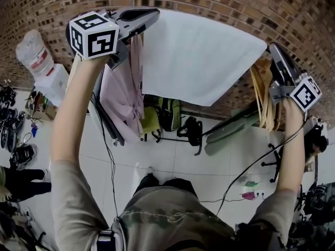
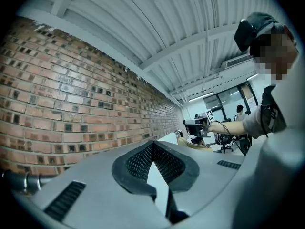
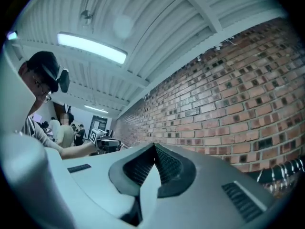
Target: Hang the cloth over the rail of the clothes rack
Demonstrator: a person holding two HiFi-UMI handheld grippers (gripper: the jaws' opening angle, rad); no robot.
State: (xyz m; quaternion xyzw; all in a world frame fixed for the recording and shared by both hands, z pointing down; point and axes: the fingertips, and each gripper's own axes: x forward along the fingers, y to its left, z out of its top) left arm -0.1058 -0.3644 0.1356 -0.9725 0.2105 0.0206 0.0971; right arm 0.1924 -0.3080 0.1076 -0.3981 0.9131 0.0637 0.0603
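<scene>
A white cloth is stretched flat between my two grippers, high up in front of the brick wall. My left gripper is shut on the cloth's left corner, and a strip of cloth shows between its closed jaws. At the other end my right gripper is shut on the right corner, with cloth pinched in its jaws. A metal rail shows low beside the left gripper and another length of rail beside the right one. In the head view the cloth hides the rail.
A pink garment hangs below the left gripper, and wooden hangers hang below the right one. On the floor are bags, a water jug on a white box, shoes and an office chair.
</scene>
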